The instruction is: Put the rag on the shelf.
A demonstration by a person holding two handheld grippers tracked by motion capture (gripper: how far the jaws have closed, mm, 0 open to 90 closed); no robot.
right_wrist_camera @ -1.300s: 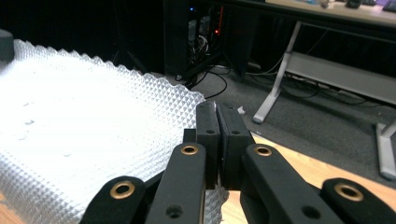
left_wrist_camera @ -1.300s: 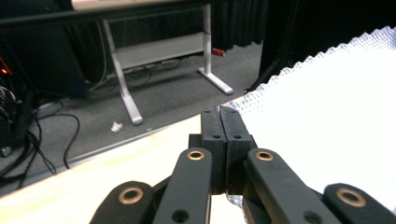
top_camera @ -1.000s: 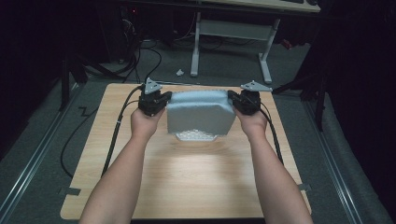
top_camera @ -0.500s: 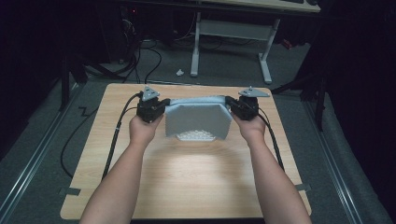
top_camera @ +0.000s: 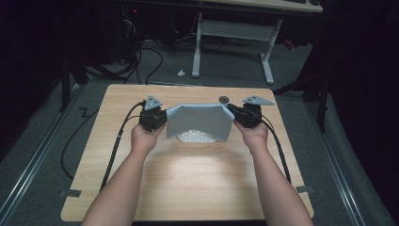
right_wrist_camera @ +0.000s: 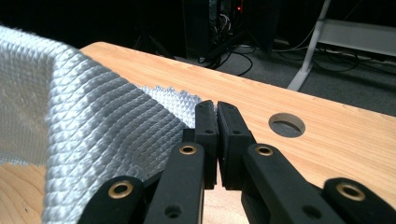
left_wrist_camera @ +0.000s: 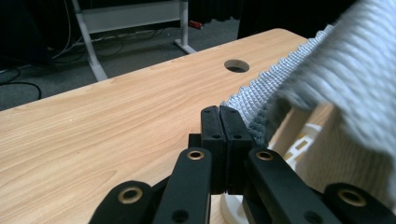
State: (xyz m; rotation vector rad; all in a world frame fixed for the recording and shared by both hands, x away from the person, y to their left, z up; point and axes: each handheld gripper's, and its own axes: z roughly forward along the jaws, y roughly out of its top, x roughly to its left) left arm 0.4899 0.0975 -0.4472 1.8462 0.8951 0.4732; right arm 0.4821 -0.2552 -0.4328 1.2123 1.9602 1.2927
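A grey knitted cloth (top_camera: 200, 120) hangs stretched between my two grippers over the middle of the wooden table (top_camera: 197, 183). My left gripper (top_camera: 164, 114) is shut on its left top corner, and my right gripper (top_camera: 231, 112) is shut on its right top corner. In the left gripper view the jaws (left_wrist_camera: 219, 114) pinch the cloth's edge (left_wrist_camera: 336, 70). The right gripper view shows the same grip (right_wrist_camera: 217, 109) on the cloth (right_wrist_camera: 84, 116). A white perforated object (top_camera: 195, 137) lies on the table under the cloth, partly hidden, and its edge (left_wrist_camera: 299, 144) peeks out in the left gripper view.
A round hole (top_camera: 224, 99) sits in the table just behind the cloth. Cables (top_camera: 117, 146) trail from both grippers along the person's forearms. Beyond the table's far edge stand a desk frame (top_camera: 197, 42) and floor cables.
Both grippers have come down in the high view with the cloth held between them. The cloth's top edge now sits lower over the white object.
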